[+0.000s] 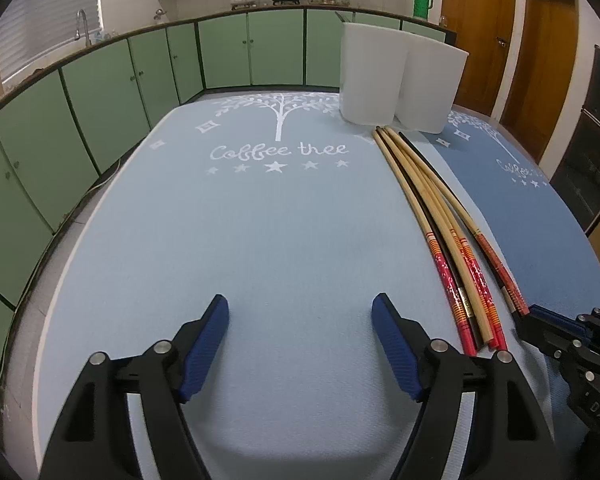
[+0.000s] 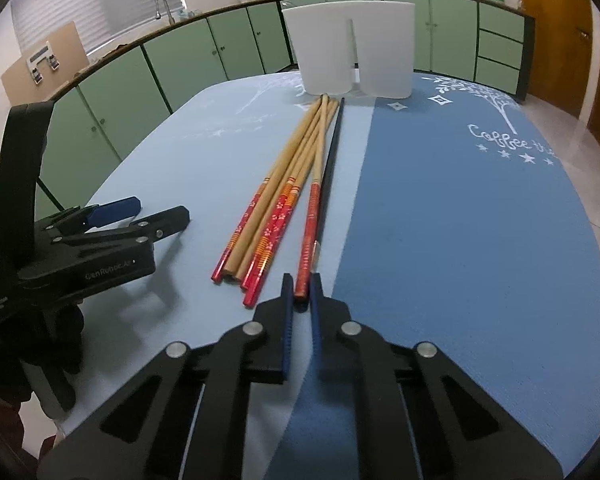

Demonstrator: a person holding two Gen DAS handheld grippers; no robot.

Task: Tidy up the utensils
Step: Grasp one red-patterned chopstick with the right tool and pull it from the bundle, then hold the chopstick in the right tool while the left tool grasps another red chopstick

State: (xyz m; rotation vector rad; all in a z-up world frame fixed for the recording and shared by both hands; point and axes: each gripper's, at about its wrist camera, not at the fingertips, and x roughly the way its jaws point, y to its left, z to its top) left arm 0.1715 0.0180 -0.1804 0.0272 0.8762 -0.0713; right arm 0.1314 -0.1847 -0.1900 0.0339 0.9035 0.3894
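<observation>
chopsticks (image 2: 288, 184) showing tan shafts, red patterned ends | mats (image 1: 260, 240) showing pale and darker blue, white tree print | containers (image 2: 348, 48) showing white

Home kitchen: green cabinets (image 1: 100, 92), sink tap (image 1: 82, 26).

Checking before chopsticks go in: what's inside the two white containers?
Their insides can't be seen. Both white containers show only opaque outer walls in either view; nothing sticks out above the rims. The chopsticks lie on the table in front.

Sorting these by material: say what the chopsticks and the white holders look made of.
Chopsticks: most look like bamboo or wood, pale matt shafts with glossy red painted ends; one is black all along, maybe lacquered. White holders: probably plastic, smooth, matt, faintly translucent.
</observation>
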